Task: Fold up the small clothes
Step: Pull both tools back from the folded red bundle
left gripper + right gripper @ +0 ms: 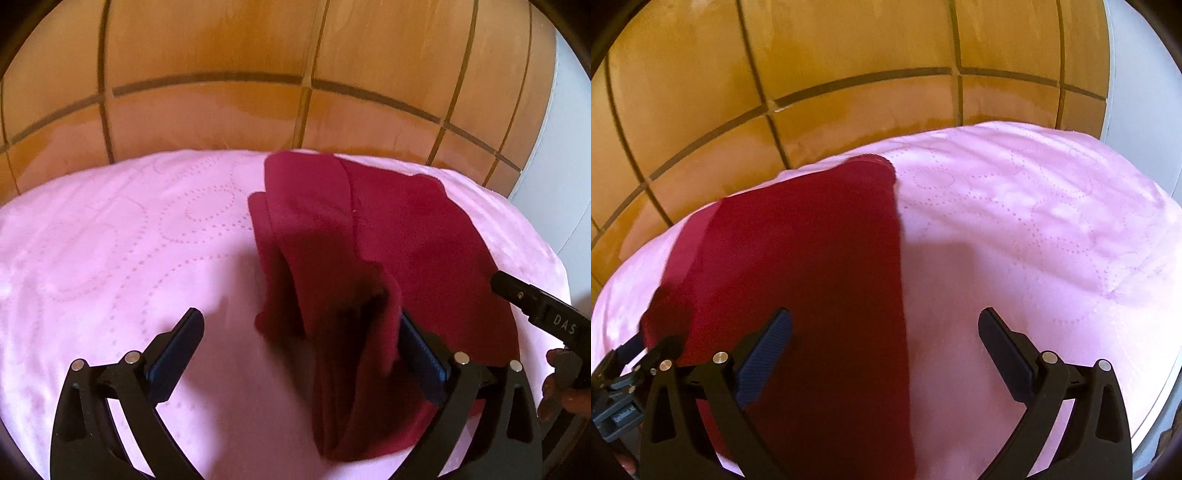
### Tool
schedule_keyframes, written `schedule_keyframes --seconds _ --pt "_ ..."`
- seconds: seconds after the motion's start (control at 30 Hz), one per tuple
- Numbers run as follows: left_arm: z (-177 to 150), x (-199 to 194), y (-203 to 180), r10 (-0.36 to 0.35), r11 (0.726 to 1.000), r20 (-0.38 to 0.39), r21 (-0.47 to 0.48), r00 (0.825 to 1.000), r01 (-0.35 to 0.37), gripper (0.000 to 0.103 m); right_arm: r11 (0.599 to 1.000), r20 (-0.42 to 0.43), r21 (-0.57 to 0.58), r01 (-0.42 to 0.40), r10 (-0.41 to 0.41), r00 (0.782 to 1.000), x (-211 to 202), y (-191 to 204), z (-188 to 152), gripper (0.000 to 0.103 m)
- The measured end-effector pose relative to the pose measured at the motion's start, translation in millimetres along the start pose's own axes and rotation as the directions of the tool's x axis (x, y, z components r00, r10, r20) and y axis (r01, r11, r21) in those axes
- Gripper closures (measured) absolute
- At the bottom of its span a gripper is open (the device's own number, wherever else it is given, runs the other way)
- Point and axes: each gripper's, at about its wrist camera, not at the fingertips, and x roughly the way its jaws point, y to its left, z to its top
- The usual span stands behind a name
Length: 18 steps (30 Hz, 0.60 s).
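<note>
Now I am holding both tools wide apart, gripping nothing: the left tool [301, 354] and the right tool [884, 354]. The dark red fleece garment [388, 229] is lying partly folded on the pink quilted bed cover [110, 240], right of centre, one edge brushing my left tool's right finger; flattening remains, I judge.

The white letters "DAS" stand on the black plastic body of the right gripper [546, 310], seen at the right edge of the left wrist view. In the right wrist view, a small white label sits on the black body of the left gripper [646, 345], too blurred to read.
</note>
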Motion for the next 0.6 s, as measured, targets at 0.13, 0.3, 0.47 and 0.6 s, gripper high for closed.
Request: schedule_keyframes --seconds 0.13,0.3,0.47,0.6 --pt "-6 -16 4 0.025 1.000 0.027 -0.005 0.999 -0.025 0.002 1.000 0.011 -0.005 -0.025 0.025 1.000 -19 7 -7 0.004" --pt "-15 -30 10 0.064 0.998 0.002 -0.021 0.998 -0.064 0.002 0.999 0.026 -0.037 -0.038 0.039 0.999 -41 16 -17 0.004" --pt "-23 -51 10 0.070 0.997 0.020 -0.028 0.997 -0.069 0.002 0.997 0.034 -0.063 -0.038 0.040 0.999 -58 22 -28 0.004" --pt "-27 -61 0 0.132 0.991 0.001 0.007 0.991 -0.132 0.002 0.997 0.054 -0.053 -0.057 0.060 0.997 -72 22 -40 0.004"
